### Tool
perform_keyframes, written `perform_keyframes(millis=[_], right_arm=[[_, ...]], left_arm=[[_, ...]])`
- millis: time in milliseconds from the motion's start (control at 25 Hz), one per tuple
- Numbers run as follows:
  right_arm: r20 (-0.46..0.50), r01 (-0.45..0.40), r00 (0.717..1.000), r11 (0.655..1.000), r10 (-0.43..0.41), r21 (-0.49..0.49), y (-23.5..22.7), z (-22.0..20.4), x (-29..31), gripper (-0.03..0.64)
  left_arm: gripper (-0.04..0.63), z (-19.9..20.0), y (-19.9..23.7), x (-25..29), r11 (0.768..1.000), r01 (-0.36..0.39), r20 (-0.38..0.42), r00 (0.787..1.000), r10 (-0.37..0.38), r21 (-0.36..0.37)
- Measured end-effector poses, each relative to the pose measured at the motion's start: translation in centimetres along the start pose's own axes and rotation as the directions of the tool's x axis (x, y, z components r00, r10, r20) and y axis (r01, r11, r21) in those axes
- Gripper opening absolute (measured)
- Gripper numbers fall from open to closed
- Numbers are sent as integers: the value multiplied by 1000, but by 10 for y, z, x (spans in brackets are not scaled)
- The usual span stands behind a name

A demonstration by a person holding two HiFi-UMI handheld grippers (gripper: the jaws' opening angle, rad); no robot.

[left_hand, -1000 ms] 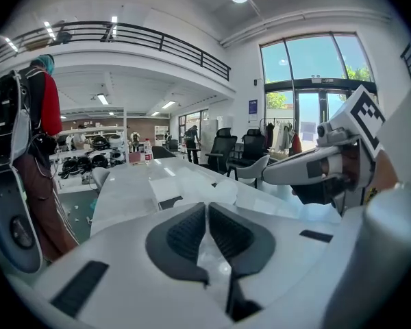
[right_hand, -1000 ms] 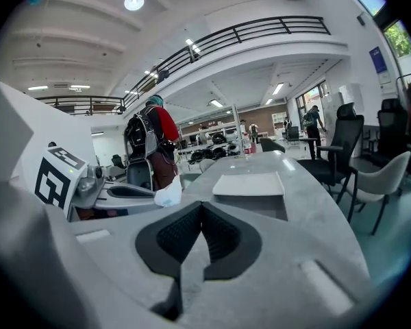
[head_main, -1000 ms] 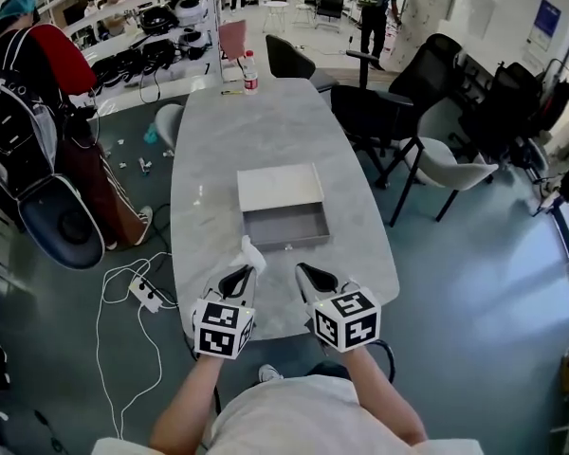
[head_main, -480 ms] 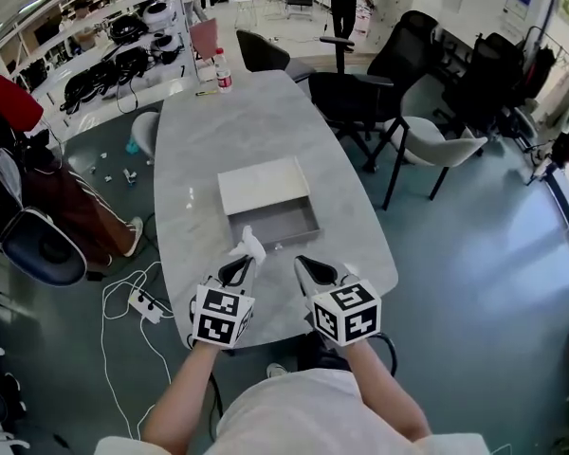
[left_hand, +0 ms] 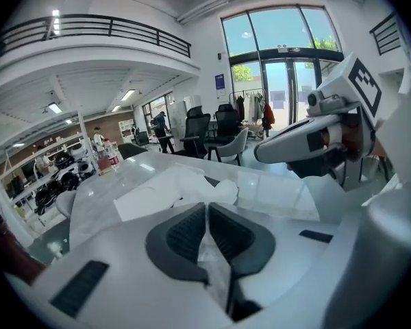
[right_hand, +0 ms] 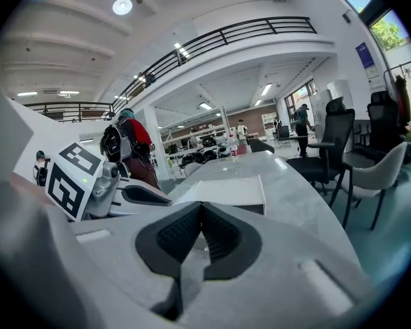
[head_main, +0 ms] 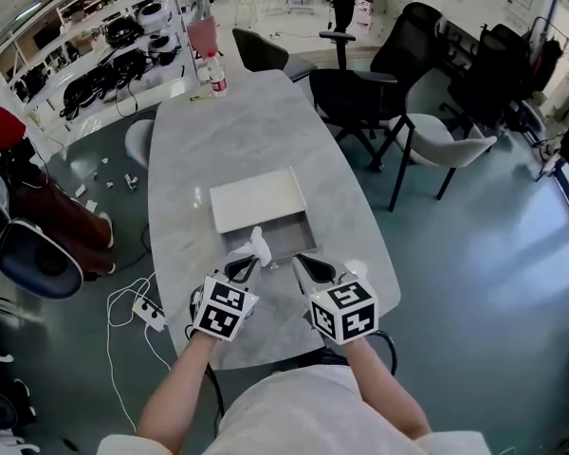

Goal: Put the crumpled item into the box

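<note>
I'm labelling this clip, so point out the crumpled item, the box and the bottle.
crumpled item (head_main: 256,244), head view, its white bunched top.
box (head_main: 289,235), head view, bare grey floor.
bottle (head_main: 215,76), head view, its middle.

No readable text. Cubes on left gripper (head_main: 245,264) and right gripper (head_main: 302,263): square marker patterns only. Blue wall sign (left_hand: 220,81) illegible.

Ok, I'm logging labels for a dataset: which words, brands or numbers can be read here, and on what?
None can be read.
left gripper and right gripper: black-and-white square patterns only, no letters.
bottle label: red, too small.
wall sign: blue, blurred.
crumpled item: no print visible.
</note>
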State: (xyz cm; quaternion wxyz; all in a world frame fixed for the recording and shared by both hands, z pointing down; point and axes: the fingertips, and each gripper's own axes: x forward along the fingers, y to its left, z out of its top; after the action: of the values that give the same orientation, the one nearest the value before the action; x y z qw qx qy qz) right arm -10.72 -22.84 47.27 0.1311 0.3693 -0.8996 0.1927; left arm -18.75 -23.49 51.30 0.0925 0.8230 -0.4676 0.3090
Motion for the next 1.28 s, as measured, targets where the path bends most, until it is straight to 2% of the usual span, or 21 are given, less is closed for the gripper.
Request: perform_keyframes(millis=[360,680,920,1280], right_arm=[[-2,-12,1000,1000,12,16,-35,13,25,3],[-21,-2,1000,999,3,50,-63,12,36,3],[-34,10,999,997,-8,73,-80,9,42,3],[-57,22,998,995,-17,97,-93,2,49,3]], left_arm=[[22,2,1,52,982,118,-134,986,-99,146],[23,-7,-4,88,945,221,-257,953,-157,241],[23,-11,-6,110,919,278,-316,931,-185,280],[23,-24,-6,129,905,322,-372,905,-208,278]])
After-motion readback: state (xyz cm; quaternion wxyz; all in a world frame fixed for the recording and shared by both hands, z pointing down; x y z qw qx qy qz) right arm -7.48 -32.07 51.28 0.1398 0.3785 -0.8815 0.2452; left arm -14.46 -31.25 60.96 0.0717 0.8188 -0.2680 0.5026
